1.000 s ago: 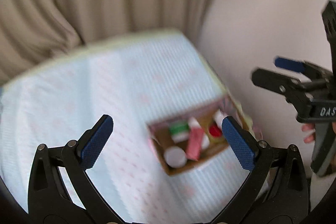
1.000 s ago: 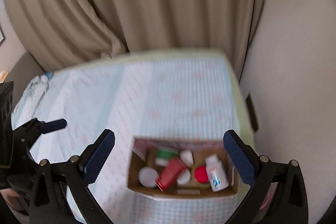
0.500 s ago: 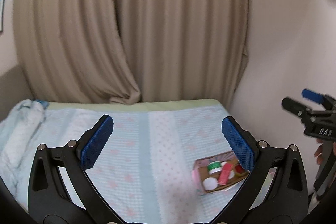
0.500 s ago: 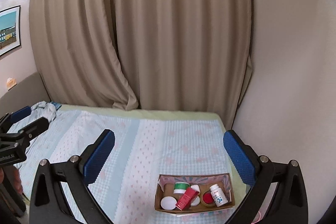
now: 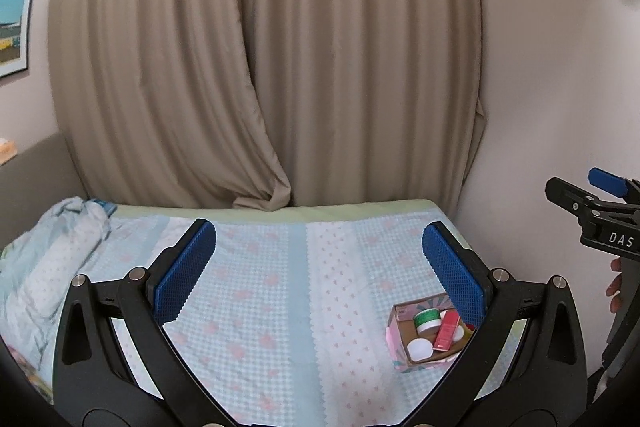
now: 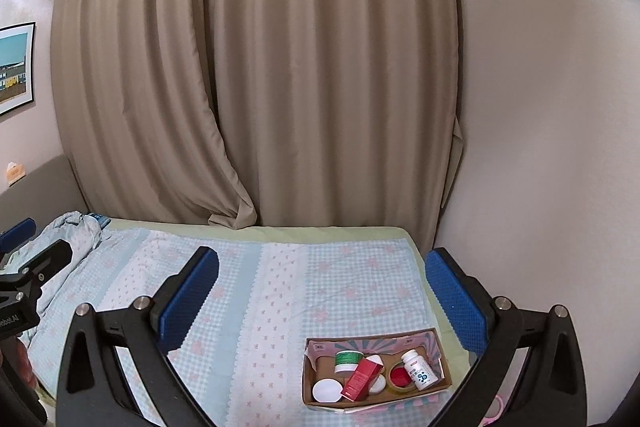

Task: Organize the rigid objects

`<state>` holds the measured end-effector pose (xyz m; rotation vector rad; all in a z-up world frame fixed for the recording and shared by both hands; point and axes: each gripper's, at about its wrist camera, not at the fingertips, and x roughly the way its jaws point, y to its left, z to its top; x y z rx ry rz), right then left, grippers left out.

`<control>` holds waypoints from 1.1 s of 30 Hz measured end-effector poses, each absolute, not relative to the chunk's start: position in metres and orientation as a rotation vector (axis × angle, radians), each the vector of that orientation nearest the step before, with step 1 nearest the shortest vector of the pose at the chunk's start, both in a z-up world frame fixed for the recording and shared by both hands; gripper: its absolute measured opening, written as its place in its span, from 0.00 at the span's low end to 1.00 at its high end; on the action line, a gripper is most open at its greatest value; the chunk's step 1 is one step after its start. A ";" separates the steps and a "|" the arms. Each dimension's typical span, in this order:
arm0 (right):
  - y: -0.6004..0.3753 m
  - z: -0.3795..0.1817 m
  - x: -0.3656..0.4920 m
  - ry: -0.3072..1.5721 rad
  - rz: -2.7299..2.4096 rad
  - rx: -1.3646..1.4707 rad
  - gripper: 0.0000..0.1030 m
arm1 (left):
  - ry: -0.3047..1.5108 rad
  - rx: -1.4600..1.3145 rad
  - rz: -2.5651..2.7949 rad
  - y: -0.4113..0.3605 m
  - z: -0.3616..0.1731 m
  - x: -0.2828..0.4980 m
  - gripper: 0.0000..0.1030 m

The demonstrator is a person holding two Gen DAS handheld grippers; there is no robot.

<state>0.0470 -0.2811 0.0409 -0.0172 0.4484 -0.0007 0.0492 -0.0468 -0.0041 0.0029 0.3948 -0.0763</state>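
Red box [image 6: 361,377] lies tilted in the cardboard tray [image 6: 444,363], long axis diagonal.

Box [image 6: 376,373] on bed [image 6: 280,291] near its right edge, jar [image 6: 346,361], carton [image 6: 362,378] and bottle [image 6: 418,369] inside, curtain [image 6: 256,67] behind, crumpled bedding [image 6: 76,239] at far left.

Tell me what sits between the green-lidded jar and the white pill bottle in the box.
In the right wrist view, a red carton lies tilted between the green-lidded jar and the white pill bottle, beside a red-lidded jar.
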 end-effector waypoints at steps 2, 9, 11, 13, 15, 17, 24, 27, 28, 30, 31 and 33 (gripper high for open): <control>-0.281 0.041 0.045 0.443 -0.004 -0.015 1.00 | 0.398 0.004 -0.078 -0.047 -0.004 0.050 1.00; -0.278 0.035 0.047 0.443 -0.003 -0.018 1.00 | 0.401 -0.001 -0.077 -0.043 -0.003 0.048 1.00; -0.277 0.035 0.048 0.443 -0.001 -0.015 1.00 | 0.404 -0.009 -0.079 -0.041 -0.003 0.049 1.00; -0.275 0.033 0.048 0.442 0.001 -0.017 1.00 | 0.405 -0.014 -0.080 -0.040 -0.003 0.049 1.00; -0.274 0.033 0.048 0.441 0.002 -0.020 1.00 | 0.404 -0.012 -0.076 -0.039 -0.002 0.048 1.00; -0.273 0.033 0.048 0.440 0.002 -0.018 1.00 | 0.403 -0.009 -0.074 -0.039 -0.002 0.048 1.00; -0.270 0.034 0.048 0.445 0.007 -0.021 1.00 | 0.398 0.002 -0.068 -0.039 -0.001 0.049 1.00; -0.268 0.034 0.049 0.451 0.009 -0.025 1.00 | 0.401 0.006 -0.067 -0.039 -0.001 0.050 1.00; -0.267 0.035 0.050 0.451 0.010 -0.024 1.00 | 0.402 0.007 -0.068 -0.039 0.000 0.051 1.00; -0.266 0.035 0.050 0.451 0.011 -0.023 1.00 | 0.405 0.010 -0.068 -0.040 0.000 0.051 1.00; -0.266 0.035 0.050 0.451 0.011 -0.024 1.00 | 0.405 0.012 -0.068 -0.040 0.000 0.051 1.00; -0.266 0.036 0.050 0.451 0.010 -0.023 1.00 | 0.409 0.012 -0.071 -0.041 0.000 0.052 1.00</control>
